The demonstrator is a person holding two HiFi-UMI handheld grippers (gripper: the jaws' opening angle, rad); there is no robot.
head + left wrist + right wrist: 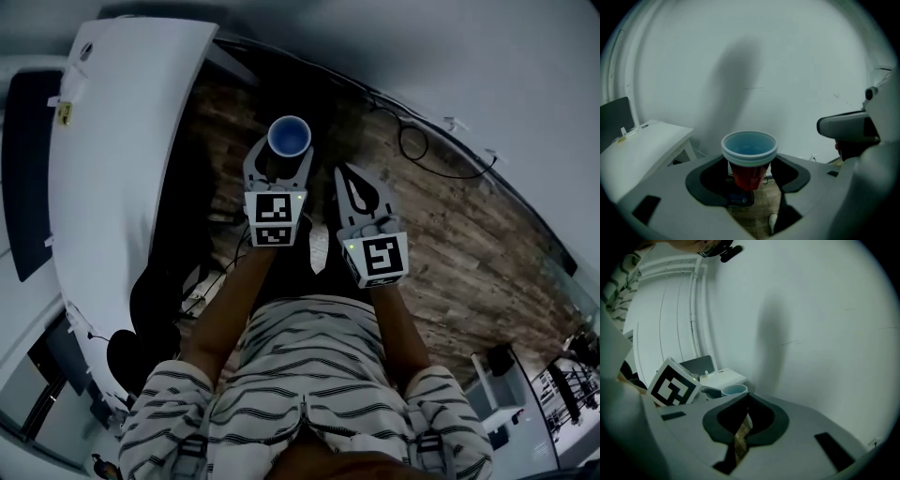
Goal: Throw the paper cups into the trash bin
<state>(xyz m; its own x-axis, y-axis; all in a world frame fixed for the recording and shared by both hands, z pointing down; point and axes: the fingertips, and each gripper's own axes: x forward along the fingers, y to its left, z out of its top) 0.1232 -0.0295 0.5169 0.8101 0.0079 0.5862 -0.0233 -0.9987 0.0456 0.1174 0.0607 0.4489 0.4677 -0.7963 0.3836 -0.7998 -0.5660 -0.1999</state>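
Note:
A paper cup (290, 137), red outside and blue inside with a white rim, stands upright between the jaws of my left gripper (280, 153), which is shut on it. In the left gripper view the cup (749, 157) sits in my left gripper (749, 174), its jaws pressing on the red wall below the rim. My right gripper (347, 175) hangs just right of the left one, shut with nothing in it. Its tips meet in the right gripper view (747, 397), where the cup's rim (734, 390) shows beyond them. No trash bin shows in any view.
A white table (122, 141) runs along the left, with a dark panel (28, 169) beyond it. Below the grippers is a wooden floor (450, 244) with a coiled cable (412, 145) near the white wall. Dark objects (150, 300) lie under the table's edge.

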